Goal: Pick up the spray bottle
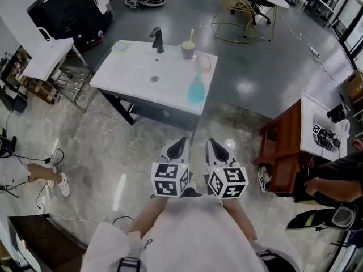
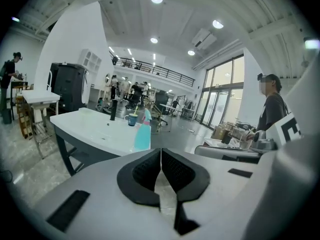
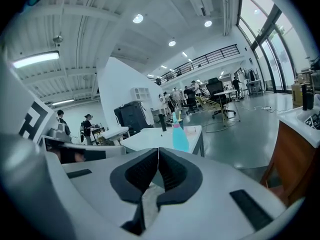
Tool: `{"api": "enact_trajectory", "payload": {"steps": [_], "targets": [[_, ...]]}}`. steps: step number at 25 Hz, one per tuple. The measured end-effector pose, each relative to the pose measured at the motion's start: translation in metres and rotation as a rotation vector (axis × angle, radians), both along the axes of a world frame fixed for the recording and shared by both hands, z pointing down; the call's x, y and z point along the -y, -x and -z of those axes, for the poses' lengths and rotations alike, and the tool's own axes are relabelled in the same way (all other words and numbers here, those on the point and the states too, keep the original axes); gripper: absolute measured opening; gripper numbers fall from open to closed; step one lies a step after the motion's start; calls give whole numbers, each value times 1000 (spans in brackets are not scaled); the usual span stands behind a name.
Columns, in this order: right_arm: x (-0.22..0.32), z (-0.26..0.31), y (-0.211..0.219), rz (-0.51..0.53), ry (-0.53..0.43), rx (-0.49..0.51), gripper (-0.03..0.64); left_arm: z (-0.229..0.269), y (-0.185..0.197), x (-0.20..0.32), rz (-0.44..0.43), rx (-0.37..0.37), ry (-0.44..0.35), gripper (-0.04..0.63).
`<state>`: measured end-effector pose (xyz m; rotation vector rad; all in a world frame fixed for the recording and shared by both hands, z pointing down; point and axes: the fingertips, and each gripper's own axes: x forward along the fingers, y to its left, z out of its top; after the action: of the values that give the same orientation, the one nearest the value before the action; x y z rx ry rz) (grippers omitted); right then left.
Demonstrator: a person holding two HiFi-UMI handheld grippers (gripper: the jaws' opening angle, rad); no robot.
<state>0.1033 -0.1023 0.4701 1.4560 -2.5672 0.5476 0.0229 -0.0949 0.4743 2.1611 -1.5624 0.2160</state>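
Note:
The spray bottle (image 1: 196,86) is translucent turquoise with a pink top and stands near the front right edge of the white sink counter (image 1: 136,75). It also shows ahead in the left gripper view, spray bottle (image 2: 143,133), and in the right gripper view, spray bottle (image 3: 180,136). My left gripper (image 1: 180,147) and right gripper (image 1: 214,148) are side by side, well short of the counter, both pointing toward it. Both are shut with nothing between the jaws.
A black faucet (image 1: 157,39), a purple cup (image 1: 188,50) with a toothbrush and a pink dish (image 1: 205,62) stand on the counter. A wooden cabinet (image 1: 286,137) and a seated person (image 1: 334,181) are at the right. A white side table (image 1: 48,55) stands left.

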Motion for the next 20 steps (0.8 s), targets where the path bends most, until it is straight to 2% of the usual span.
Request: {"api": "enact_trajectory", "payload": {"steps": [16,20], "targets": [[31,-8,-17,24,5,20,26,-9,-29,29,-3,20,27,31],[30,-3,-10,60,-69,-105,26,-10,-32,30,-11,17,30,31]]}}
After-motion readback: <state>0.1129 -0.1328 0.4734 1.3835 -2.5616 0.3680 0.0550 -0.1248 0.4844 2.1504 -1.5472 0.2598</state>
